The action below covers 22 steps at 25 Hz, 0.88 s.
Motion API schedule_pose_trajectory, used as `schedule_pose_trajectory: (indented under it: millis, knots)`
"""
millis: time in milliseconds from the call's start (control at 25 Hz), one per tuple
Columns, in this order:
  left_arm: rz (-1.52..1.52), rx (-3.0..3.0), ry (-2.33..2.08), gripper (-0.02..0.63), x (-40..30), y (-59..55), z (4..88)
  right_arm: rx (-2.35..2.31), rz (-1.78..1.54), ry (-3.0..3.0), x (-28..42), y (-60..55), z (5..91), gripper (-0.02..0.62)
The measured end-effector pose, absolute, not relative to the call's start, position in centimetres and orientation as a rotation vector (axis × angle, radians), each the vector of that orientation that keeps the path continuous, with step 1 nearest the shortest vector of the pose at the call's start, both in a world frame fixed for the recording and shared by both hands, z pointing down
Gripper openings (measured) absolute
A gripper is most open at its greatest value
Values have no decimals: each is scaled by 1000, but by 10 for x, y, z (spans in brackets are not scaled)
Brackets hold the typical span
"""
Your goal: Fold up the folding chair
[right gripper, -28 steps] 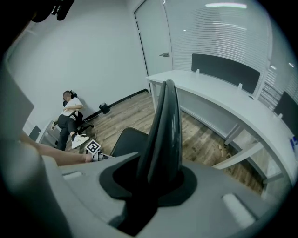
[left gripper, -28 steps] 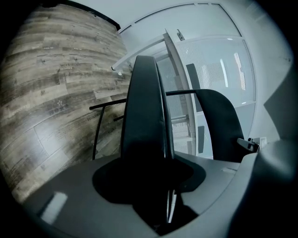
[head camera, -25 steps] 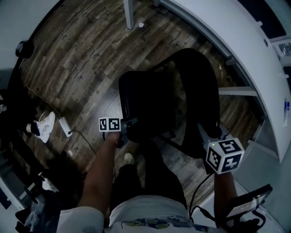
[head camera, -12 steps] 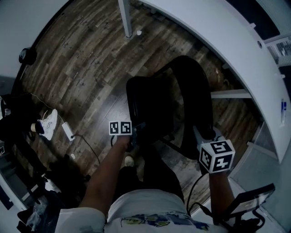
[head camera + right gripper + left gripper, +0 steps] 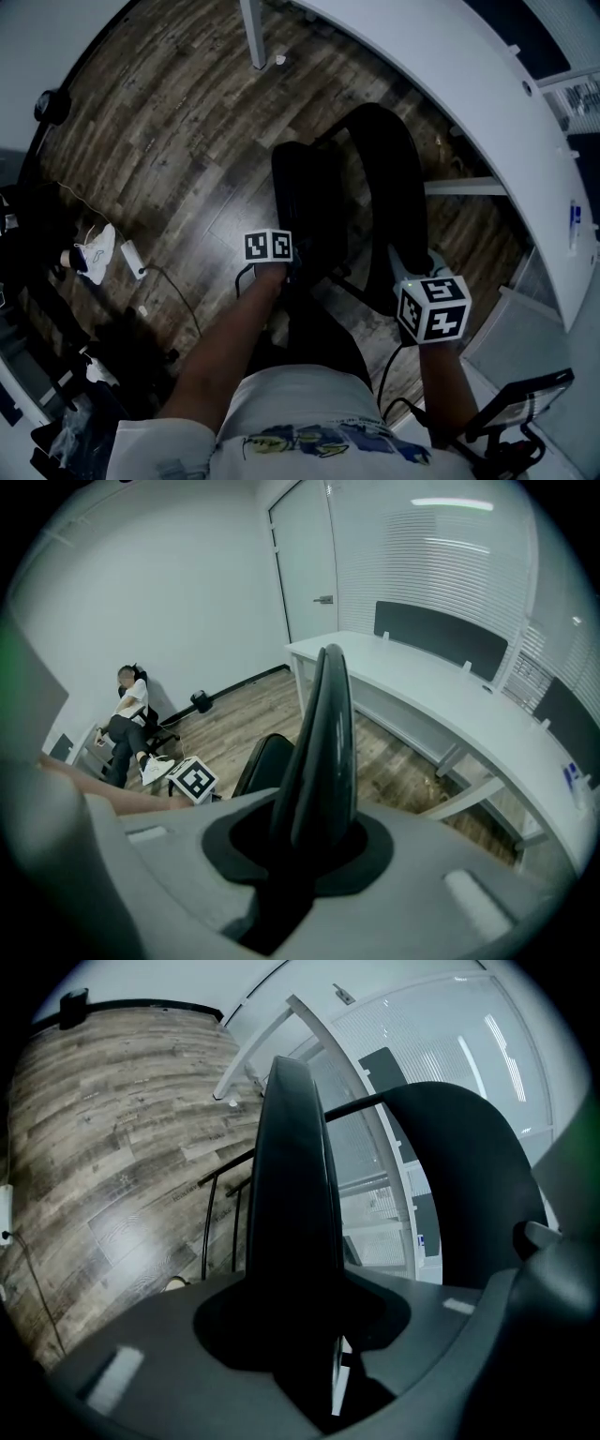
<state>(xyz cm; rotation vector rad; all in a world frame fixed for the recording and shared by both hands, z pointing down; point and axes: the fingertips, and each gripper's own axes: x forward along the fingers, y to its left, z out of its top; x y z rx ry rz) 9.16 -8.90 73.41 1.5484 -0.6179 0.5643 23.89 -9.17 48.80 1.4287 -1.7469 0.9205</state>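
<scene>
The black folding chair stands on the wood floor in front of me. Its seat [image 5: 309, 197] is tipped up on edge, close to the curved backrest [image 5: 394, 187]. My left gripper [image 5: 295, 267] grips the seat's front edge [image 5: 291, 1194], which runs up from between the closing jaws. My right gripper [image 5: 405, 264] is clamped on the top rim of the backrest [image 5: 323, 742], its jaws closing too. In the right gripper view the seat [image 5: 267, 761] shows just left of the rim.
A long curved white desk [image 5: 450, 103] wraps behind the chair, with a desk leg [image 5: 251, 37] at the far side. A white shoe [image 5: 94, 253] and a power strip [image 5: 134, 261] with cable lie at left. A person [image 5: 127, 724] sits by the far wall.
The seat has swung up and rightward toward the backrest and now shows narrower. My left gripper rose and moved right with it. The right gripper stayed almost where it was.
</scene>
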Motion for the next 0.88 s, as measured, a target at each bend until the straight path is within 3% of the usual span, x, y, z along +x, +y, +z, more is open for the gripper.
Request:
schedule_pose_trajectory:
  millis: [880]
  knots:
    - [548,1571,-563,130,180,-84,688,1487,906,-1734,259,-89,465,60]
